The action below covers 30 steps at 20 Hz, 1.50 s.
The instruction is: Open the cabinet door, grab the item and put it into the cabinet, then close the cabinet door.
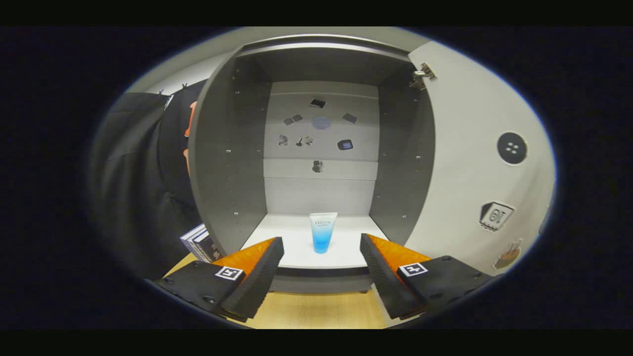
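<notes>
Since the small blue-and-white plastic tube (322,233) stands upright on the grey cabinet's white shelf (341,257), beyond and between your spread, empty fingers (260,274): draw the gripper (321,277) straight back; then swing the pale open door (470,148), right of the fingers, closed.

SETTING: staged test booth, not a lived-in home | EVIDENCE: bare grey cabinet (225,163) on a wooden tabletop (316,309); stickers (320,122) on its back panel and on the open door (470,148); black cloth wall (133,173) beside it
</notes>
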Available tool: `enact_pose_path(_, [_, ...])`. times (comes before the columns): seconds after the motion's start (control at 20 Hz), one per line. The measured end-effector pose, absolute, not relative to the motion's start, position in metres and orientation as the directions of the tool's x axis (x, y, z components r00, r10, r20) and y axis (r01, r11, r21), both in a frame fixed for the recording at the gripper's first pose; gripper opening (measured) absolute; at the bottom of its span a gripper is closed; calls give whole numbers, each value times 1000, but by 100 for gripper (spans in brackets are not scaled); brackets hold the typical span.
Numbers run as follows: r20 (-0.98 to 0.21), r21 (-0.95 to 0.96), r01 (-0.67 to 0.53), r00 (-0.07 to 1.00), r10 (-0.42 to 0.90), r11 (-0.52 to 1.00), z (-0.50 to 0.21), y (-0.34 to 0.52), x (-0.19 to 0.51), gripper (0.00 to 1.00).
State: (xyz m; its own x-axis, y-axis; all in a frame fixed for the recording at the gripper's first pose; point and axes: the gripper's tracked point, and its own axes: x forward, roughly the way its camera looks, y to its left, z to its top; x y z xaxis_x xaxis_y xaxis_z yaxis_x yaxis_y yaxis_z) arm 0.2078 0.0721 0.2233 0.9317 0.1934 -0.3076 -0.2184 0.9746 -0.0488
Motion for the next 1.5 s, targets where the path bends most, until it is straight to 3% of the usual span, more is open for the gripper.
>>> enact_pose_path(0.4, [-239,-29,-139,962,128,990,237,7,73,99])
enact_pose_path(0.8, [-160,-10,-10,987,8,1000,266,-93,-4,99])
enact_pose_path(1.2, [-152,-25,70,986,-73,997,271,-190,-30,98])
enact_pose_path(1.5, [-204,-47,84,975,-92,995,234,-233,-3,99])
